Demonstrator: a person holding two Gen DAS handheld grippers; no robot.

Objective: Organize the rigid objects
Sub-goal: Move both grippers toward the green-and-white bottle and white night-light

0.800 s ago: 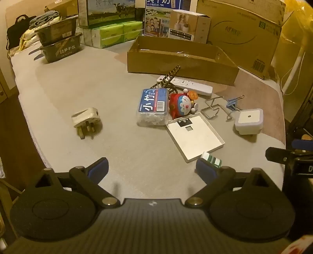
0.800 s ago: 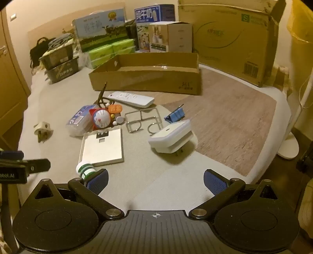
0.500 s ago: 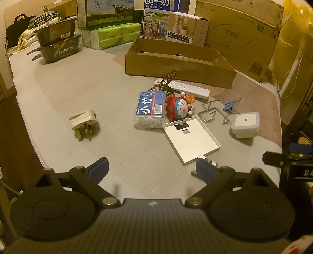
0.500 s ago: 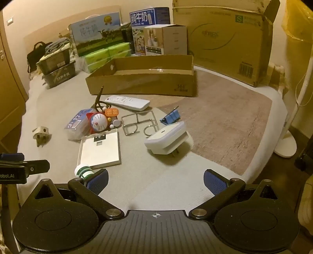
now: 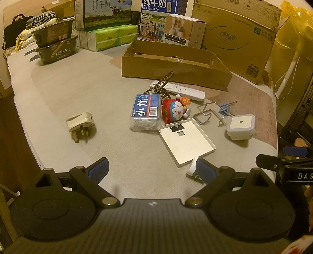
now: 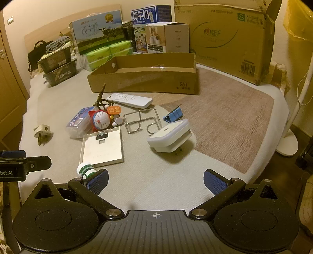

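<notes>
Loose objects lie on the grey mat: a white three-pin plug point(image 5: 80, 125), a blue-lidded swab box point(image 5: 146, 111), a Doraemon toy point(image 5: 175, 111), a white remote point(image 5: 178, 90), a white flat plate point(image 5: 186, 140), a wire rack point(image 5: 207, 113), a blue binder clip point(image 5: 225, 109), a white night-light plug point(image 5: 241, 127) and a small green-striped bottle point(image 6: 86, 170). An open shallow cardboard tray point(image 5: 176, 66) stands behind them. My left gripper point(image 5: 151, 171) is open and empty above the mat's near edge. My right gripper point(image 6: 155, 180) is open and empty, near the bottle.
Milk cartons point(image 5: 103, 13), green tissue packs point(image 5: 111, 37), a large cardboard box point(image 5: 234, 41) and stacked black trays point(image 5: 54, 43) line the back. A white fan stand point(image 6: 289, 140) is off the right edge. The mat ends in a drop on the left and near sides.
Both grippers have drawn back and risen slightly, so the objects look smaller and farther. Both stay open; nothing on the mat has moved.
</notes>
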